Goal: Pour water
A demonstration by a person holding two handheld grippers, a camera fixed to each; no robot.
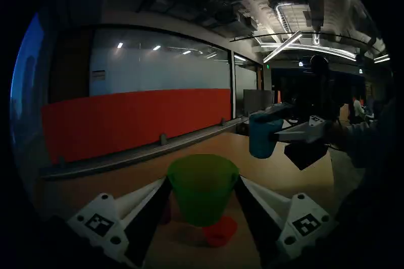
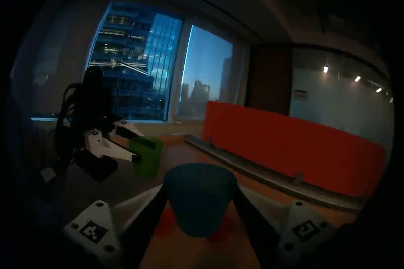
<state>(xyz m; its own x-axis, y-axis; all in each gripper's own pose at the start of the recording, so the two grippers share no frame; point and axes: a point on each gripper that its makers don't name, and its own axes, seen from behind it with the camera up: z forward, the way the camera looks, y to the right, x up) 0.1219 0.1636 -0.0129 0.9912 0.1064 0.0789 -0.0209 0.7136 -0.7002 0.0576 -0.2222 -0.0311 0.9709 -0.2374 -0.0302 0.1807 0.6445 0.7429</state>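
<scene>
No legible text or signs

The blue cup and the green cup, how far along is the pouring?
Done: the left hand-held gripper grips the green cup, and the right hand-held gripper grips the blue cup. In hand: both cups are upright and apart from each other. Left: bringing them together and tipping one. Neither cup is tilted yet, and whether either holds water cannot be seen.
</scene>
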